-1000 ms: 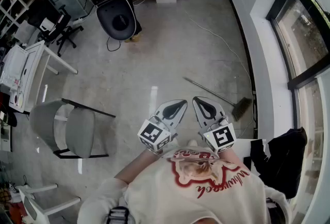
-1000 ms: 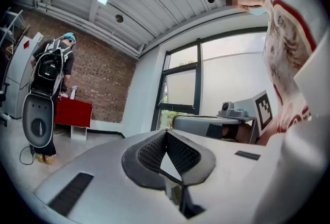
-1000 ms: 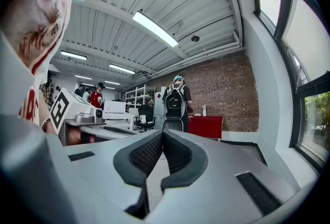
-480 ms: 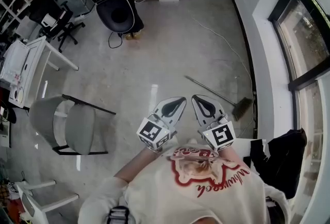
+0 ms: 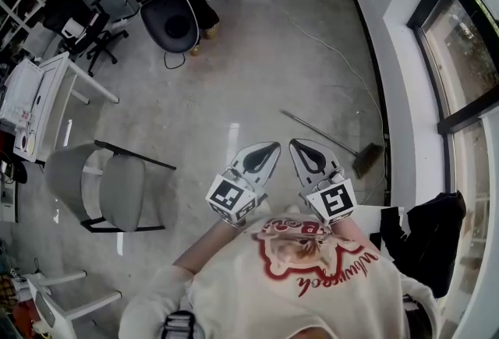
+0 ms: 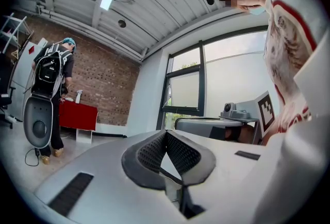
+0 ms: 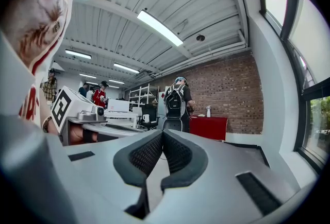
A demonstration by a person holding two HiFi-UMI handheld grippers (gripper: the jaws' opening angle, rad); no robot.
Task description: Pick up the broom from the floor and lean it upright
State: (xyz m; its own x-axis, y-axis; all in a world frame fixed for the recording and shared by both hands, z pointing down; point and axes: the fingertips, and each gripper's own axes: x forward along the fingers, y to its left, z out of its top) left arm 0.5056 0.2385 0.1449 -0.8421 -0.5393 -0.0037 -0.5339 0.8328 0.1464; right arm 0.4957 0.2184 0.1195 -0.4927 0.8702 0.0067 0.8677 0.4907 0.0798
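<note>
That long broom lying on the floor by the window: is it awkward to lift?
The long, thin-handled broom looks straight and stiff, so it probably lifts as one piece. Its dark brush head sits at one end, so that end would likely sag. The slim handle might twist in a grip.

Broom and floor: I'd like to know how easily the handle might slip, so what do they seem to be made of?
Broom: the thin, straight, pale grey handle is perhaps metal or plastic. The dark brownish head is likely bristles, but it is too small to be sure. Floor: it is grey and mottled with a bright streak of reflected light, so likely polished concrete.
</note>
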